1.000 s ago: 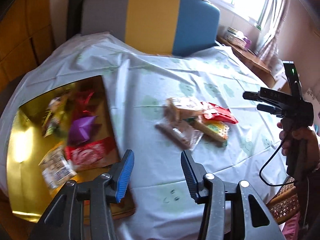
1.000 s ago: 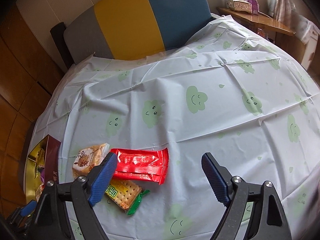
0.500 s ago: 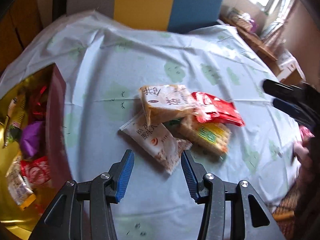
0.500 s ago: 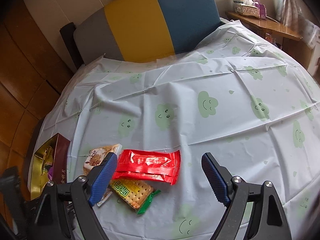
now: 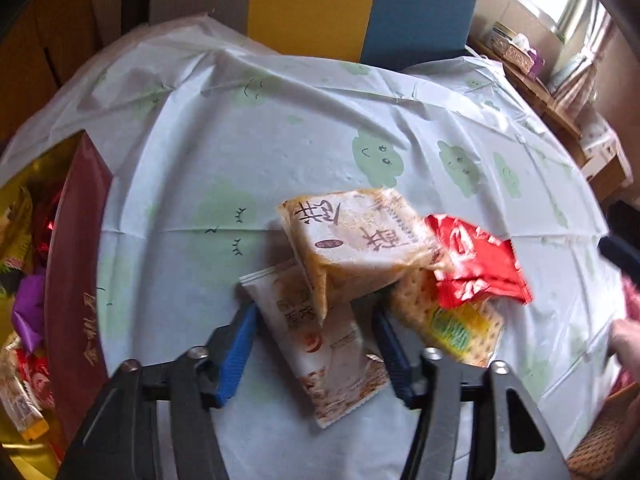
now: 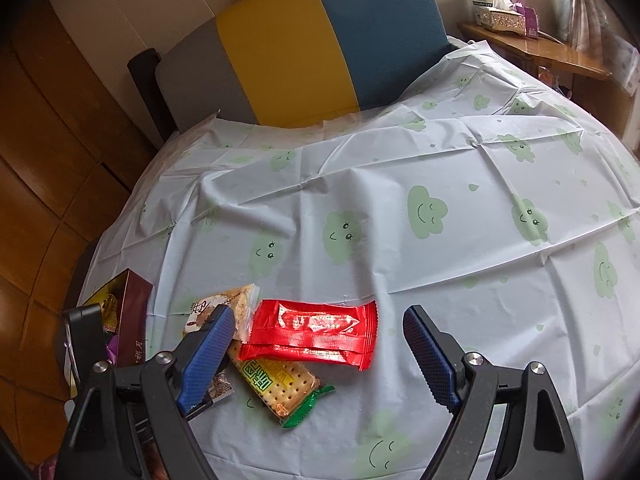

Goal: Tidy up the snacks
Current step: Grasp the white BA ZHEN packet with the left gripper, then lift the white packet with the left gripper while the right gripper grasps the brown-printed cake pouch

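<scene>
A pile of snacks lies on the clouded tablecloth (image 5: 280, 152). A white packet (image 5: 320, 344) lies lowest, with a tan packet (image 5: 352, 248) leaning on it, a green-and-yellow cracker pack (image 5: 452, 328) and a red wrapper (image 5: 476, 264). My left gripper (image 5: 314, 350) is open, its fingers on either side of the white packet. My right gripper (image 6: 320, 360) is open over the red wrapper (image 6: 312, 334) and cracker pack (image 6: 280, 384). The tan packet (image 6: 224, 304) lies by its left finger.
A dark red box with a gold inside (image 5: 76, 280) holds several snacks at the left; it also shows in the right wrist view (image 6: 132, 320). A grey, yellow and blue chair back (image 6: 304, 48) stands behind the table. A wooden shelf (image 6: 532, 52) is at the right.
My left gripper has swung from the box to the snack pile and closed in on the white packet. My right gripper has stayed open and drawn back slightly.
</scene>
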